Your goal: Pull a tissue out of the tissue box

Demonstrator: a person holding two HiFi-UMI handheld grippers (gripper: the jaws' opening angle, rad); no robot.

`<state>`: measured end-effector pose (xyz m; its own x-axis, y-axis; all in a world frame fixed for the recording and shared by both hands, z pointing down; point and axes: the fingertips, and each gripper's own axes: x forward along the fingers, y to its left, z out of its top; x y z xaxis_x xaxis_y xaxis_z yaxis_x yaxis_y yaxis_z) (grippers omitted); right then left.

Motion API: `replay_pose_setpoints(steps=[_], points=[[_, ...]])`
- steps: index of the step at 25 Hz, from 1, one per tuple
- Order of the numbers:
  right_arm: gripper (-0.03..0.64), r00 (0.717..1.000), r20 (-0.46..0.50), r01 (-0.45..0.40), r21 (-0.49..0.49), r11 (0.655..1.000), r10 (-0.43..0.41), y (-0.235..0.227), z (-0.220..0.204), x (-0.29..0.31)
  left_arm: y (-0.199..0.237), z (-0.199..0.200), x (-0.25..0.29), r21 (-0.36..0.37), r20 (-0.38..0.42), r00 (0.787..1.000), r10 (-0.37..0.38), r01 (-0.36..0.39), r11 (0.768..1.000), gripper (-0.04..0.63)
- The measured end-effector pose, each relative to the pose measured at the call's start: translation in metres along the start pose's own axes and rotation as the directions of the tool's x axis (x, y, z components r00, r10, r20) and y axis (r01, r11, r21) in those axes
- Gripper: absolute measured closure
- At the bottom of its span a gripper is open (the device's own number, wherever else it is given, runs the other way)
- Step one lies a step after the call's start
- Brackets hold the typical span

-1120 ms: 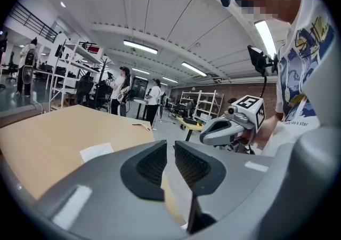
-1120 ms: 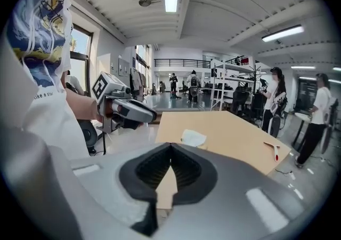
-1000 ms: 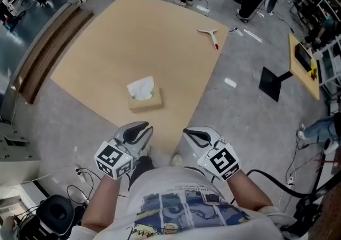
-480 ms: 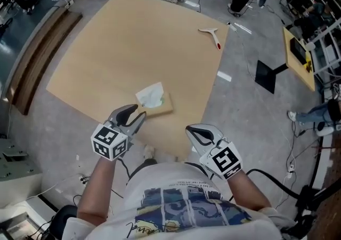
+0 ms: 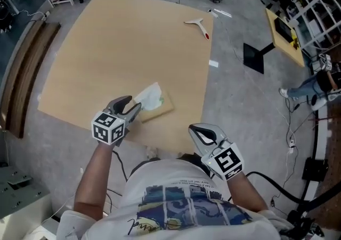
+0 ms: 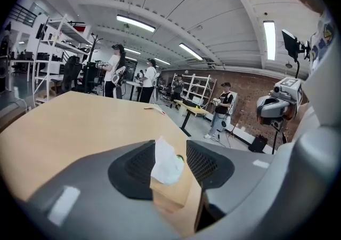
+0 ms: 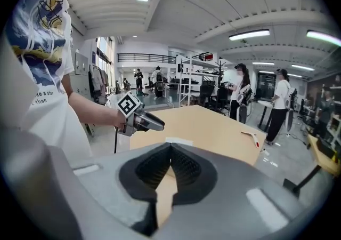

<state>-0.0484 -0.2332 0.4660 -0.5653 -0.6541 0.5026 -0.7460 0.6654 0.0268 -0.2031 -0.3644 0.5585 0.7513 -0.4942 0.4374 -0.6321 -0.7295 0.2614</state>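
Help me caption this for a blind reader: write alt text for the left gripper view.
The left gripper, whose jaws have just been opening, frames a white tissue sticking up from a tan tissue box on a pale wooden table; the jaws are not touching it. People stand in the workshop behind.

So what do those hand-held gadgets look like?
The left claw and right claw: pale grey shells, black ribbed pads, each with a white cube of black square markers. A black cable leaves the right one. The person wears a white printed T-shirt.
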Motion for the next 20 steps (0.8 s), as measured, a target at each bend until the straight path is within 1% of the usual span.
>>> replay_pose_setpoints(steps=[5,11,13,16,20], points=[[0.614,0.996,-0.023,0.081,0.038,0.996,-0.081,-0.002,-0.003,-0.006,0.017,-0.013,0.021,-0.005,-0.053,0.998,-0.046,0.046,0.999,0.402],[0.614,0.987,-0.057,0.154,0.066,0.986,-0.150,-0.003,-0.005,-0.014,0.023,-0.028,0.048,-0.017,-0.111,0.987,-0.113,0.112,0.994,0.399],[0.614,0.984,-0.063,0.169,0.086,0.982,-0.164,-0.003,-0.005,-0.014,0.028,-0.032,0.055,-0.024,-0.124,0.984,-0.127,0.125,0.992,0.394],[0.614,0.983,-0.066,0.179,0.090,0.980,-0.174,-0.005,-0.009,-0.013,0.035,-0.038,0.066,-0.044,-0.142,0.980,-0.137,0.132,0.990,0.394],[0.614,0.978,-0.079,0.200,0.107,0.974,-0.192,-0.004,-0.018,-0.017,0.030,-0.045,0.080,-0.062,-0.170,0.968,-0.183,0.175,0.983,0.394]])
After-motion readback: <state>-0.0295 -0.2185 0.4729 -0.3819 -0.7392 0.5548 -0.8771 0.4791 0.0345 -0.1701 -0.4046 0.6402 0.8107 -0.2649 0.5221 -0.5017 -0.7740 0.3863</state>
